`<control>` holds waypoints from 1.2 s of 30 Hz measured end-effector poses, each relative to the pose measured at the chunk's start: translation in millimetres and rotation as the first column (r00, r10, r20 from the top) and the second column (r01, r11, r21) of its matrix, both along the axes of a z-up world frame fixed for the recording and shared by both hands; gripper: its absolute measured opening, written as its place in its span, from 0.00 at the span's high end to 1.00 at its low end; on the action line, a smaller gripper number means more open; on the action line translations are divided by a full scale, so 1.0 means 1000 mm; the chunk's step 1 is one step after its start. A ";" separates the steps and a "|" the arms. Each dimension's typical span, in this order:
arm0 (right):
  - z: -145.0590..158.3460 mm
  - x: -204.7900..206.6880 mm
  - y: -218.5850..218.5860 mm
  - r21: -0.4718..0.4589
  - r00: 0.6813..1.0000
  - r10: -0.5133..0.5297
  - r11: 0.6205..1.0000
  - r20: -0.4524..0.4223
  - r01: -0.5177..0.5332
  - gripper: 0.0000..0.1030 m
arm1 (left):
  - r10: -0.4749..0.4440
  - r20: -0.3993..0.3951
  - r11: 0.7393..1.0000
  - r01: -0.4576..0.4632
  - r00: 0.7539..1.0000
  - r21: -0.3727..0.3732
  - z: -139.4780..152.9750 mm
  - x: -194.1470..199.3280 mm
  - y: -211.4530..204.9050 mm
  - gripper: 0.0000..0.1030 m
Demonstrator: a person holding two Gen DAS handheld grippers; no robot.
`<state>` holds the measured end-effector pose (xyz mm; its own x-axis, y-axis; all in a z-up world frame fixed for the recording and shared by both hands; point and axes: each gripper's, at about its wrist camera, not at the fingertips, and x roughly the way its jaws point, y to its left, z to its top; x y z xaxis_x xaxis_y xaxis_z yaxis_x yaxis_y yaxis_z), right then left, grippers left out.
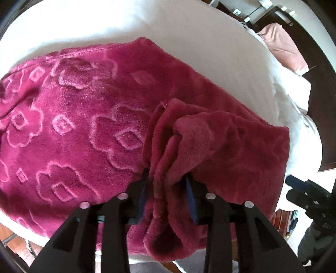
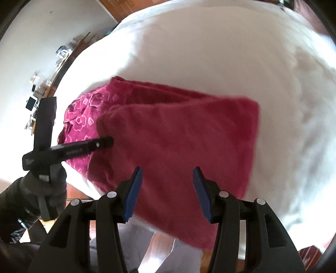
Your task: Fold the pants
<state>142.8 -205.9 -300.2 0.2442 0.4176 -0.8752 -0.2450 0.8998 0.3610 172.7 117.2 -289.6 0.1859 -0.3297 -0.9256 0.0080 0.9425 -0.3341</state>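
Plush magenta pants, embossed with flowers, lie on the white bed. Left hand-held gripper clamps a bunched fold; right hand-held gripper is released.

The place is a bedroom in a home. A wide bed under a white sheet fills most of both views, with 1 pink pillow lying at its far end against a dark wooden headboard. Wooden flooring shows beyond the mattress, and a shelf along the white wall holds small household items.
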 end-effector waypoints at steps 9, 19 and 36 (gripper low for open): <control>-0.049 0.055 0.009 -0.105 0.994 -0.092 0.991 -0.055 0.086 0.50 | -0.046 0.020 0.998 0.045 0.999 0.046 0.011 -0.016 0.019 0.51; -0.032 0.049 0.041 -0.206 0.997 -0.078 0.975 0.008 0.078 0.50 | 0.043 0.007 0.998 -0.043 0.999 0.039 0.018 -0.038 0.081 0.49; -0.055 0.032 0.202 -0.230 0.977 0.208 0.949 -0.057 -0.215 0.50 | 0.394 0.098 0.901 -0.405 0.914 0.154 0.042 -0.053 0.279 0.31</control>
